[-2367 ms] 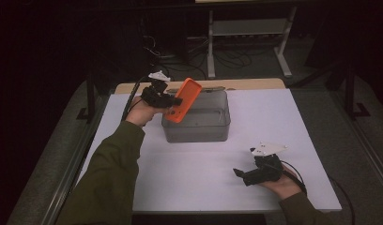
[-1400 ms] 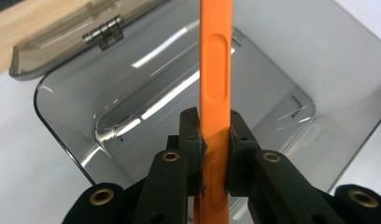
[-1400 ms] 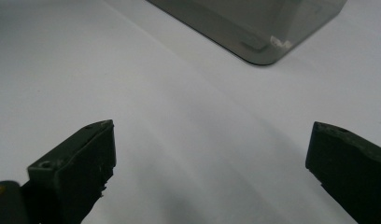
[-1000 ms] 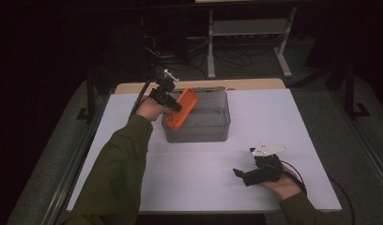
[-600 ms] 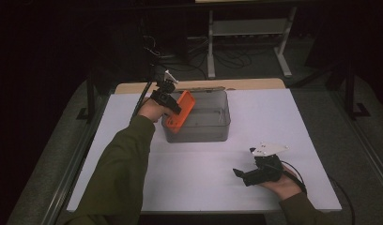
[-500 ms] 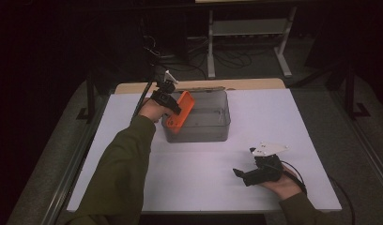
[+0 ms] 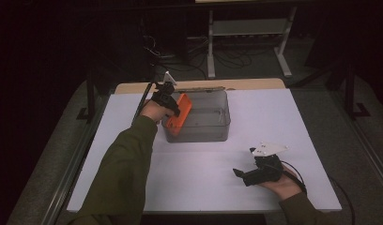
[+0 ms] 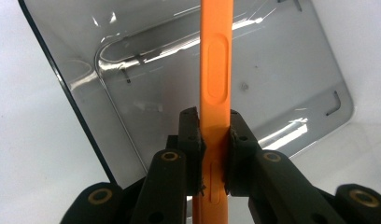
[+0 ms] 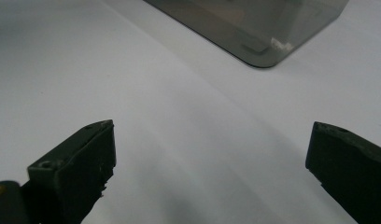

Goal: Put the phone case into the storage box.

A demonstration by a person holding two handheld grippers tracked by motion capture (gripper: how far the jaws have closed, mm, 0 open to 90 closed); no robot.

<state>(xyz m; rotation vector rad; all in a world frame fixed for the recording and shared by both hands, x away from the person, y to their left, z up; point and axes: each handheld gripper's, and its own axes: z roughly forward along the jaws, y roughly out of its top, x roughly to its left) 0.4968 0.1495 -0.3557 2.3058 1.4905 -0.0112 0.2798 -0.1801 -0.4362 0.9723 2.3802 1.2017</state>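
A flat orange lid stands on edge, tilted, over the left end of a clear grey plastic box. My left gripper is shut on the lid's edge. In the left gripper view the lid runs up between the pads, with the box's open inside below it. My right gripper rests low on the white table near its front right, open, nothing between its fingers. A corner of the box lies ahead of it.
The white table top spreads around the box. A wooden strip runs along its far edge. Behind the table stand a white shelf frame and cables on the dark floor.
My left gripper has carried the orange lid a little left and down, and the lid now stands steeper over the box's left end. The right gripper has stayed still.
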